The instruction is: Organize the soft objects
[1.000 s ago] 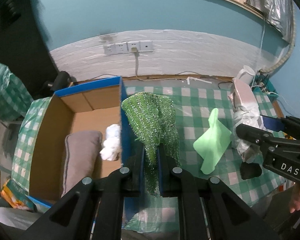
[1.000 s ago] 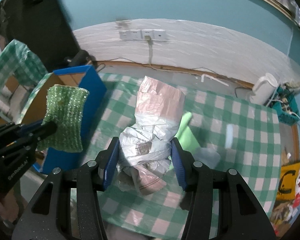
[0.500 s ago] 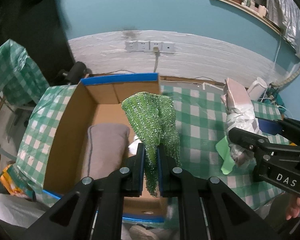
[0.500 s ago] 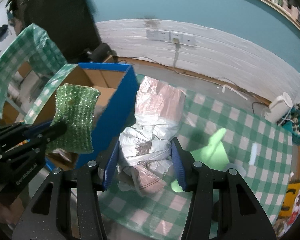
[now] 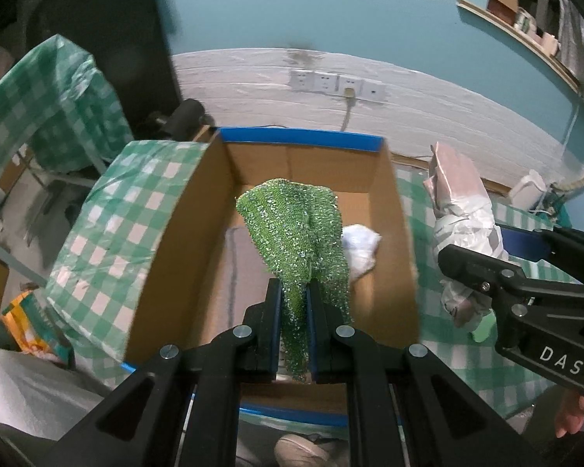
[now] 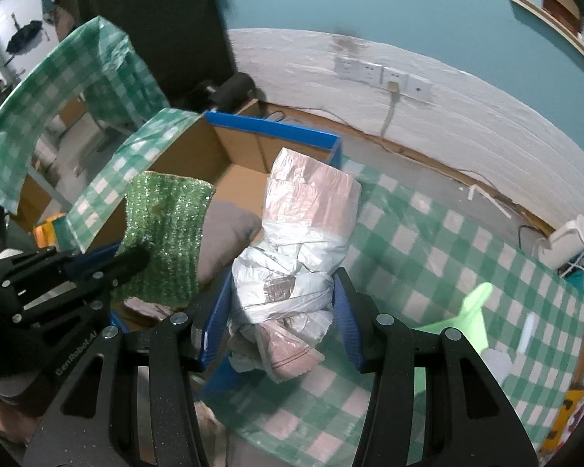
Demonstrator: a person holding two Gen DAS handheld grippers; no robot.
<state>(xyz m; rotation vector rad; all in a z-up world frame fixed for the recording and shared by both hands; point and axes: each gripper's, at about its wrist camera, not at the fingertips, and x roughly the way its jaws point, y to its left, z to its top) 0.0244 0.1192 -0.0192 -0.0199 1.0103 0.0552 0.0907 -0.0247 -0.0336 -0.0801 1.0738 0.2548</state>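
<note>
Now the left gripper [image 5: 294, 292] has its jaws nearly together, pinching a sparkly green knitted cloth [image 5: 292, 229] that hangs down from the pads and also stands up beyond them, over the open cardboard box [image 5: 214, 179]. That box has a blue-taped rim, and one of its flaps is covered with green-and-white checked cloth. Inside the box lie a grey cushion [image 5: 249, 264] along the floor and a crumpled white wad [image 5: 360, 247] against the right-hand wall, both partly hidden behind the green cloth. The right gripper [image 6: 282, 307] is at a middling opening, its blue pads pressed on either side of a bundle of crumpled plastic bags [image 6: 299, 249], white in the middle and pinkish at top and bottom; the bundle stands up out of the jaws, just beside the box's near blue corner. A checked tablecloth [image 6: 467, 257] covers the table to the right, and a light green cloth [image 6: 473, 311] lies on it, well apart from the box. On the white strip of wall behind sits a row of sockets [image 5: 336, 83] with one cable plugged in.
</note>
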